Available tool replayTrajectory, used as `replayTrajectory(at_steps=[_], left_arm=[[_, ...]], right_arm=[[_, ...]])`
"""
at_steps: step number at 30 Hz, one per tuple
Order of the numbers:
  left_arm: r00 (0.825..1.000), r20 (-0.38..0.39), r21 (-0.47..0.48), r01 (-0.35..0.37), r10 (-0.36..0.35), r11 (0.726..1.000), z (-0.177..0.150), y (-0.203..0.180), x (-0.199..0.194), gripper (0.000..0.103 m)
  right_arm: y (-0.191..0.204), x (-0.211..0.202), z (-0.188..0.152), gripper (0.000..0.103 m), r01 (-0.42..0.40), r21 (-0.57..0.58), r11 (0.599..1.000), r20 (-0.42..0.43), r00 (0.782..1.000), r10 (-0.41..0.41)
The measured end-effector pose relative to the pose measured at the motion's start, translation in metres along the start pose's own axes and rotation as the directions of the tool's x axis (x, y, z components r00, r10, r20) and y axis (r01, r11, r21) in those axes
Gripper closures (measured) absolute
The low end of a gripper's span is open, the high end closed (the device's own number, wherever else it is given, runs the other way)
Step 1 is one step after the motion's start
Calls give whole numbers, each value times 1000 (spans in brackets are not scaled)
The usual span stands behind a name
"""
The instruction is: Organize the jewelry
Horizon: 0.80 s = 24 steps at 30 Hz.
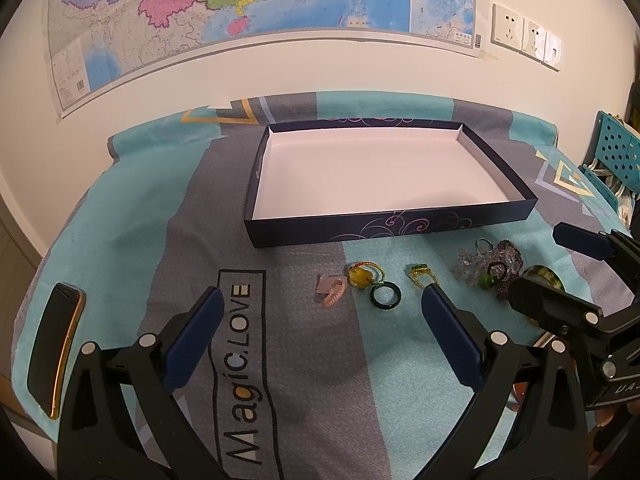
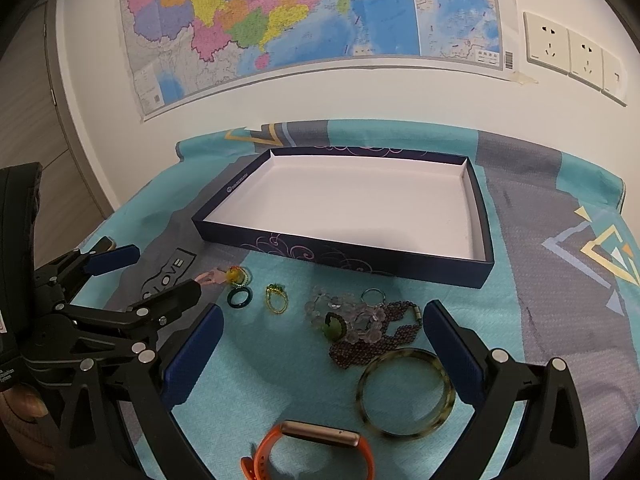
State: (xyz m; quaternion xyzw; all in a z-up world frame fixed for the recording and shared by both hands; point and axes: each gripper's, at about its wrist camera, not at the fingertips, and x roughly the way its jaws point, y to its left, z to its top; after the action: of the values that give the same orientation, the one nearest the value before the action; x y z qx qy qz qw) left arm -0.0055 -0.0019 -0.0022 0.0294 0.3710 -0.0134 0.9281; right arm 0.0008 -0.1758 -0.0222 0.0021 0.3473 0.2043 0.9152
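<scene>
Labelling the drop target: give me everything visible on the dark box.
The box is a shallow rectangular tray, apparently cardboard: navy outside with pale swirl print on its near wall and a small logo on its left wall, plain white inside. It is open-topped, with nothing in it, and lies flat on the tablecloth beyond the jewelry, which lies apart from its near wall. Neither tool touches it.
</scene>
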Motion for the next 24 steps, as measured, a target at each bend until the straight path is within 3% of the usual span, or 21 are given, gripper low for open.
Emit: replayTrajectory(at_steps=[24], left_arm=[[1000, -7, 9, 9, -9, 1000, -2, -5, 1, 6]], right_arm=[[0, 0, 0, 6, -3, -2, 1000, -2, 1000, 3]])
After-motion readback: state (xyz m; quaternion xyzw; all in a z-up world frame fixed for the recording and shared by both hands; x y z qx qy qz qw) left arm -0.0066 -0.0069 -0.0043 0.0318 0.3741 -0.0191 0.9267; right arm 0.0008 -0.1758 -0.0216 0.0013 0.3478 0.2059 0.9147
